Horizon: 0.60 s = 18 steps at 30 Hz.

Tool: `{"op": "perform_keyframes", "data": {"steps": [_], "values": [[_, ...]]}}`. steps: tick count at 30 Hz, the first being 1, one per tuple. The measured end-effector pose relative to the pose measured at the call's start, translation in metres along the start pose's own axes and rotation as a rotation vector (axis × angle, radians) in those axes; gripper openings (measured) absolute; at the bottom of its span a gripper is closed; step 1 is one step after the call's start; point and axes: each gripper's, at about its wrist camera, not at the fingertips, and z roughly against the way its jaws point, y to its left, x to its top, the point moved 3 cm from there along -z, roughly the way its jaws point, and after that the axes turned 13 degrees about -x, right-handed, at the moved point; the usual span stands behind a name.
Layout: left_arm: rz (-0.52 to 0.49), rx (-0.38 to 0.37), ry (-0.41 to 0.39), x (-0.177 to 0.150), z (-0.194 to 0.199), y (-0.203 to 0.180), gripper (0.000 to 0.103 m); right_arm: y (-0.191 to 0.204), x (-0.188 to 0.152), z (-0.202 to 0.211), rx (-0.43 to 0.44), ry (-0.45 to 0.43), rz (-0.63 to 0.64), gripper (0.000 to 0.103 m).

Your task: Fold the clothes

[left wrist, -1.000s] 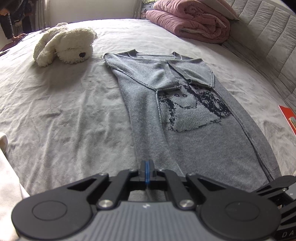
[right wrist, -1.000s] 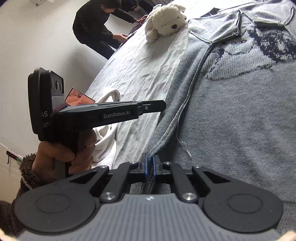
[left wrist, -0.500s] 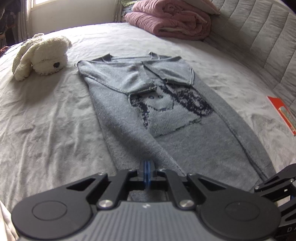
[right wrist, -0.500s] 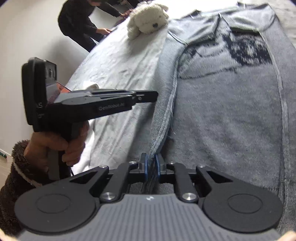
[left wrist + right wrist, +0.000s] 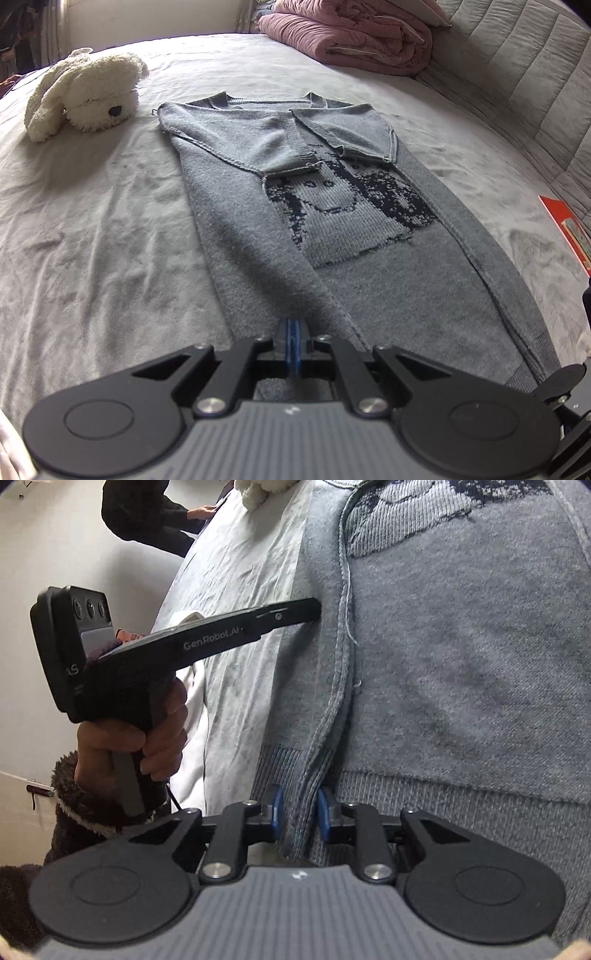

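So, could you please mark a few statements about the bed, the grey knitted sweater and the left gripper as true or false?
1. The white plush dog lies on the pale bed sheet, off the grey knitted sweater. True.
2. The sweater's sleeves are spread out to the sides. False: both are folded in across the chest.
3. The folded pink quilt lies beyond the sweater's collar, at the far end of the bed. True.
4. The sweater is plain grey all over. False: a dark knitted figure shows on its front.
5. The left gripper stands wide open. False: its blue pads are shut together.
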Motion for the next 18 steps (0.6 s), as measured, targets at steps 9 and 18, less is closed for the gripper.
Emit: {"op": "perform_keyframes", "data": {"steps": [9,18], "values": [[0.000,0.004,-0.002,-0.001,0.004,0.003,0.001,-0.001,0.004,0.015,-0.050,0.001,0.080,0.009],[-0.018,0.010,0.004,-0.002,0.003,0.002,0.001,-0.005,0.012,0.010,-0.055,0.033,0.098,0.018]]}}
